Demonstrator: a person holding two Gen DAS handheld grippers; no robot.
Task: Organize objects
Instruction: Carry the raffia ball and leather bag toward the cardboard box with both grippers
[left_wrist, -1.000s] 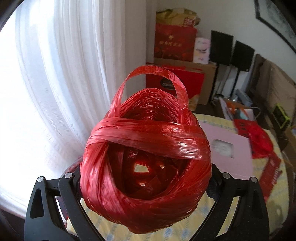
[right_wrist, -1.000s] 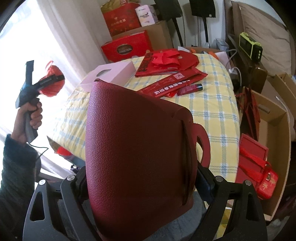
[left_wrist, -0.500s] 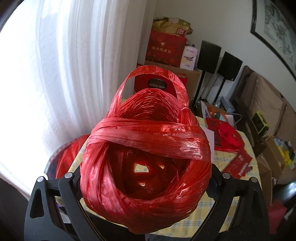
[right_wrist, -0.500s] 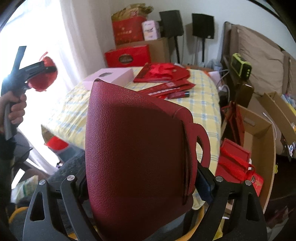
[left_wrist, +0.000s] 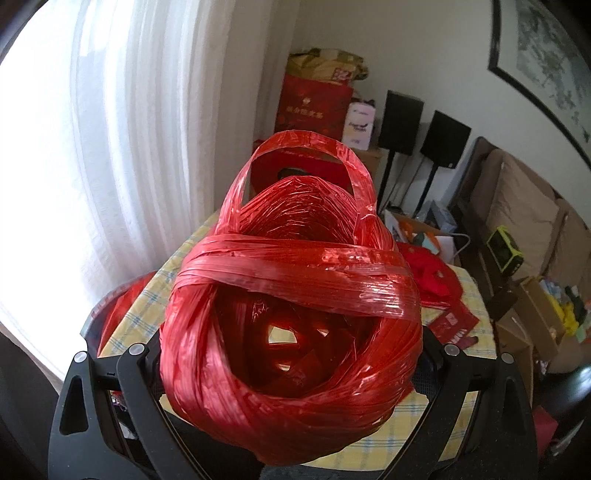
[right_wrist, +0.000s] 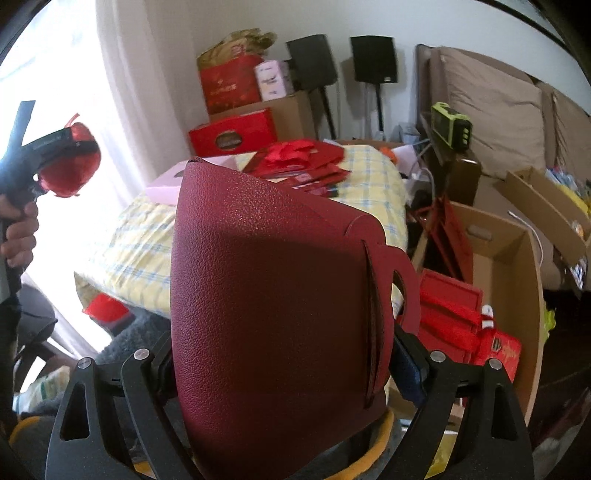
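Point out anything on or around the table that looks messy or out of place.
A loose heap of red bags and packets lies scattered over the checked tablecloth, some overlapping. Beside the table, an open cardboard box holds red gift boxes tipped at an angle. Nothing looks spilled or broken.

tongs' tips hidden behind red twine ball and maroon bag, table items blurred
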